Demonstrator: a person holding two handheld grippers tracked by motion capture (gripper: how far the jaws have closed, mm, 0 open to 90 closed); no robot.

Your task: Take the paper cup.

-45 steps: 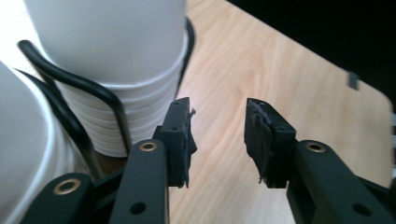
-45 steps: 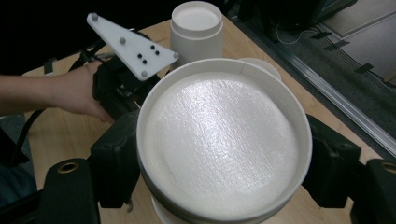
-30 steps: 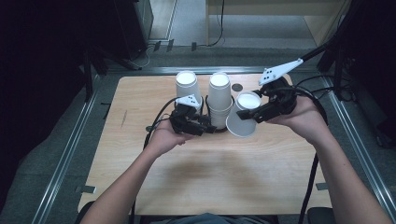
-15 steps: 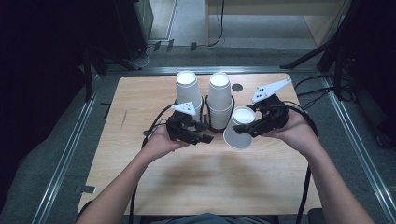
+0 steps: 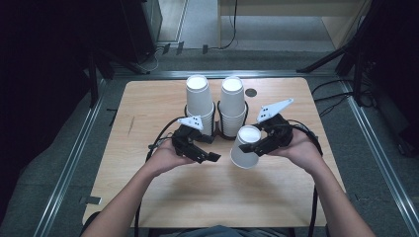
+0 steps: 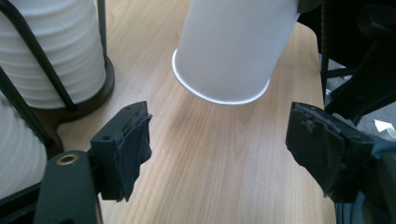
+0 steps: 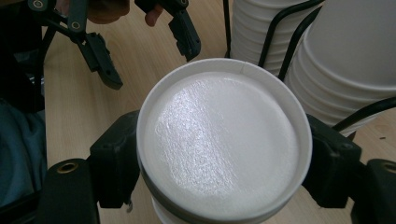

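Observation:
My right gripper (image 5: pixel 257 143) is shut on an upside-down white paper cup (image 5: pixel 245 146), its jaws pressing on both sides near the base (image 7: pixel 224 144). The cup is tilted, with its rim (image 6: pixel 219 95) low over the wooden table (image 5: pixel 148 113). My left gripper (image 5: pixel 210 148) is just left of the cup, and its jaws have just been opening. They stand wide apart with nothing between the pads (image 6: pixel 133 140). In the right gripper view the left gripper (image 7: pixel 140 42) shows beyond the cup.
Two tall stacks of upside-down white cups (image 5: pixel 199 101) (image 5: pixel 232 103) stand in black wire holders right behind both grippers. A small dark disc (image 5: pixel 251 92) lies near the table's far edge. Bare wood stretches in front of the hands.
The right hand has come down and toward the person with the cup. The left gripper's jaws have spread wider and it has sunk slightly.

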